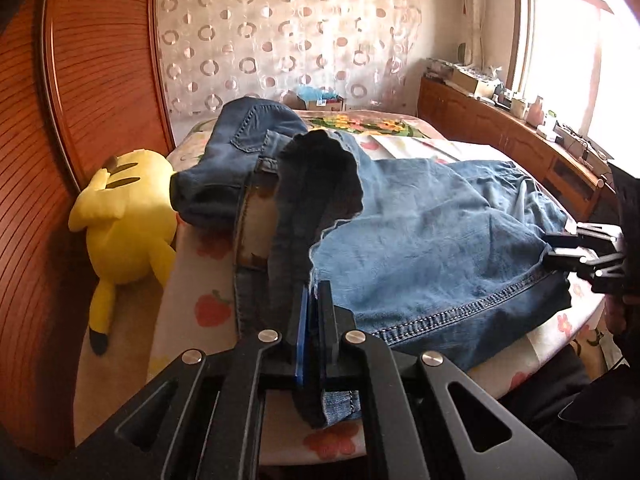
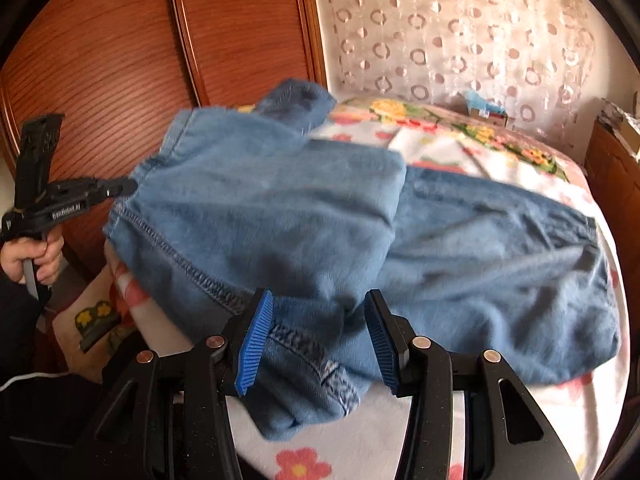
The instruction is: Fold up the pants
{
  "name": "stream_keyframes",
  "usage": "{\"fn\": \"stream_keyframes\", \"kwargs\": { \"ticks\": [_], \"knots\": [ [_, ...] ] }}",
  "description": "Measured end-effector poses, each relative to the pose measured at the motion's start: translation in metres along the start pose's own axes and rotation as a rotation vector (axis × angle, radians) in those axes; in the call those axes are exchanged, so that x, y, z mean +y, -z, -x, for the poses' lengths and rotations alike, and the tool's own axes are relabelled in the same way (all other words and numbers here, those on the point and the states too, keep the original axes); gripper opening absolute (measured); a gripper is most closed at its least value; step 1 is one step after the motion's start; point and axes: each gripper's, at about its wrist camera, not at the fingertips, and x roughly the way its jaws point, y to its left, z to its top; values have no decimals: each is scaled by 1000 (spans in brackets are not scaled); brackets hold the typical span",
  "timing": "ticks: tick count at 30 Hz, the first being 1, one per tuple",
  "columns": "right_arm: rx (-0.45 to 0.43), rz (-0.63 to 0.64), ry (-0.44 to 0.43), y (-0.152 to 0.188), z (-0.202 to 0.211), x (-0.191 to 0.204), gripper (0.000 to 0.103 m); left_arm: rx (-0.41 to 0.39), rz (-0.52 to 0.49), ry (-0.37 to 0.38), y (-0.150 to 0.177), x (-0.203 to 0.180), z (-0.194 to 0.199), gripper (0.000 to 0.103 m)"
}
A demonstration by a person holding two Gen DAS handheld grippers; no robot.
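Blue jeans (image 1: 420, 240) lie spread and partly folded on a flowered bed cover (image 1: 208, 308). My left gripper (image 1: 314, 290) is shut on a raised fold of denim near the waistband; cloth stands up from its pads and hangs below them. From the right wrist camera the jeans (image 2: 280, 208) show a stitched seam, and the left gripper (image 2: 130, 188) pinches their left corner. My right gripper (image 2: 316, 320) stands open at the near edge, a bunched hem between its blue pads (image 2: 256, 336). In the left wrist view the right gripper (image 1: 554, 249) sits at the denim's right edge.
A yellow plush toy (image 1: 124, 224) lies between the bed and the wooden panel (image 1: 100, 80) at the left. A low wooden cabinet (image 1: 500, 128) with clutter runs under the window at the right. A person's hand (image 2: 36, 256) holds the left gripper's handle. A cardboard box (image 1: 320, 100) stands beyond the bed.
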Motion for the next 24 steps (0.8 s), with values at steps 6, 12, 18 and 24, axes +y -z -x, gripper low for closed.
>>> {"fn": "stream_keyframes", "kwargs": {
  "ticks": [6, 12, 18, 24],
  "knots": [
    [52, -21, -4, 24, 0, -8, 41, 12, 15, -1, 3, 2, -2, 5],
    [29, -27, 2, 35, 12, -13, 25, 10, 27, 15, 0, 4, -1, 8],
    [9, -38, -5, 26, 16, -9, 27, -21, 32, -4, -9, 3, 5, 40],
    [-19, -7, -4, 31, 21, -3, 11, -36, 31, -17, -16, 0, 5, 40]
  ]
}}
